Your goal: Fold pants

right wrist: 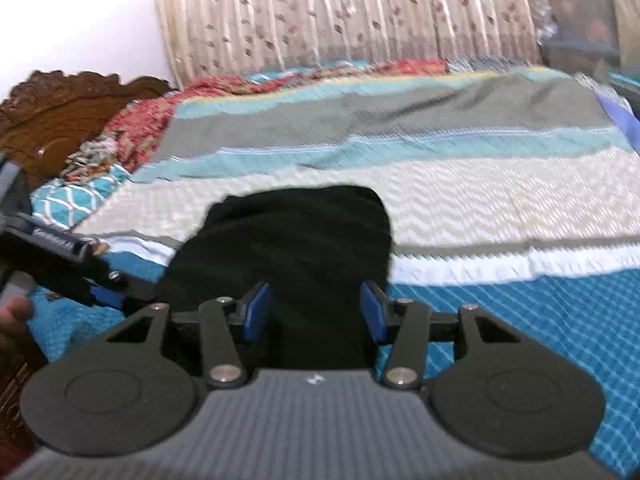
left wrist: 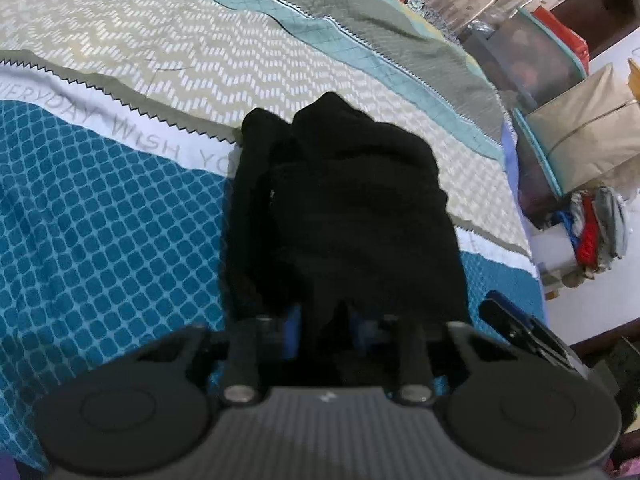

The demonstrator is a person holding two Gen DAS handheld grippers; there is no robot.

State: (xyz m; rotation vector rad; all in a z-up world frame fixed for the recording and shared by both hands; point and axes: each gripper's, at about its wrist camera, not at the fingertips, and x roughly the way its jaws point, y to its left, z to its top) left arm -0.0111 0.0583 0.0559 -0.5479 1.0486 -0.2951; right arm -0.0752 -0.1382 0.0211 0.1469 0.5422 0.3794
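Note:
The black pants (left wrist: 340, 208) lie bunched in a thick pile on the patterned bedspread (left wrist: 120, 220). My left gripper (left wrist: 324, 320) reaches into the near edge of the pile; black cloth drapes over its blue pads and hides the gap between them. In the right wrist view the pants (right wrist: 296, 240) fill the space between my right gripper's (right wrist: 316, 312) blue pads (right wrist: 256, 312), which stand well apart with cloth between them. The left gripper also shows in the right wrist view (right wrist: 96, 292), at the pile's left edge.
A carved wooden headboard (right wrist: 48, 116) and colourful pillows (right wrist: 132, 128) stand at the left. A curtain (right wrist: 340, 16) hangs behind the bed. Storage bags and boxes (left wrist: 560, 92) and stacked clothes (left wrist: 596, 232) sit past the bed's right edge.

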